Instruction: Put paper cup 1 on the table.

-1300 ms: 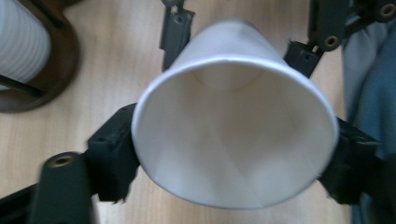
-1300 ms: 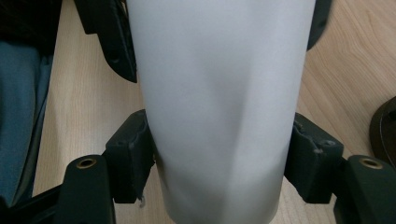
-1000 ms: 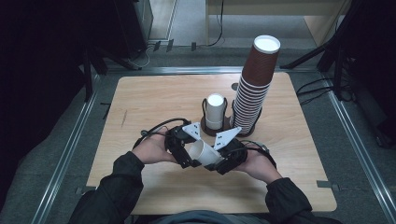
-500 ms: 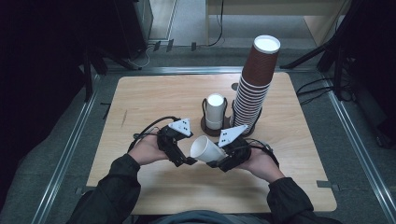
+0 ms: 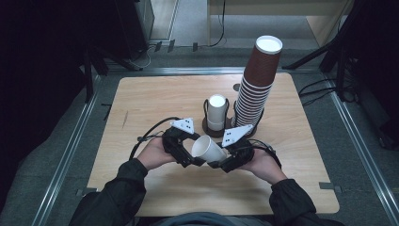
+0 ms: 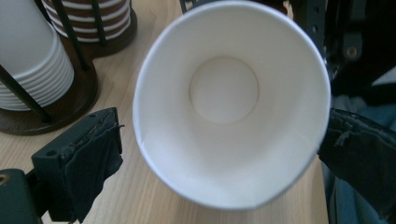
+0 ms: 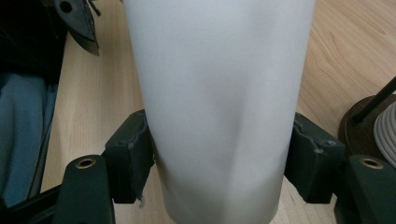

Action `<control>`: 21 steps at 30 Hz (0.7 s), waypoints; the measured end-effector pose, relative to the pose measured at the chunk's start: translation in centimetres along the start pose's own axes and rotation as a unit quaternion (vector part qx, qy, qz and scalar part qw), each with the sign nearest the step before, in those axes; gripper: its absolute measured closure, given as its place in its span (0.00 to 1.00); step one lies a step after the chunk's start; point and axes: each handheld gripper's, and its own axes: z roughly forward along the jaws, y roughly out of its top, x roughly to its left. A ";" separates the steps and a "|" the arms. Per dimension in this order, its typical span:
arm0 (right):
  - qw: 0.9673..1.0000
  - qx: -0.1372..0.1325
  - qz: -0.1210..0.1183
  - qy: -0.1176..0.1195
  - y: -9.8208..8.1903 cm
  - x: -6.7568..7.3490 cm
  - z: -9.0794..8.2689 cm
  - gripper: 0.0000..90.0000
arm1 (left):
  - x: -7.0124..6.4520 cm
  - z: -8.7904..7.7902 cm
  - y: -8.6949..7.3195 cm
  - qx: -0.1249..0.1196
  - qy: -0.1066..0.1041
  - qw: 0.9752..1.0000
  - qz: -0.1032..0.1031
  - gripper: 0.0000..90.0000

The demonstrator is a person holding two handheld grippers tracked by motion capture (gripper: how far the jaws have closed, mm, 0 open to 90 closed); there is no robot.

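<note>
White paper cup (image 5: 208, 149) pinched at its base in my right gripper (image 5: 221, 160), tipped sideways above tabletop's near edge. My left gripper (image 5: 190, 157) just opened, jaws spread either side of rim, left pad clear.

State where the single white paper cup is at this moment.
In the high view the white paper cup lies tilted above the table's near edge, gripped by the right gripper, its mouth facing the open left gripper.
</note>
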 end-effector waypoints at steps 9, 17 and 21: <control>1.000 -0.013 0.007 0.008 0.1 0.0 -0.1 0.36 | -0.1 0.1 0.2 -0.028 -0.008 0.999 -0.014 0.01; 1.000 -0.021 0.012 0.010 0.2 -0.1 0.0 0.36 | -0.2 0.0 0.1 -0.028 0.000 1.000 -0.006 0.21; 1.000 -0.016 0.012 0.009 0.1 -0.1 0.0 0.36 | 0.0 0.0 0.0 -0.024 -0.005 1.000 -0.009 0.24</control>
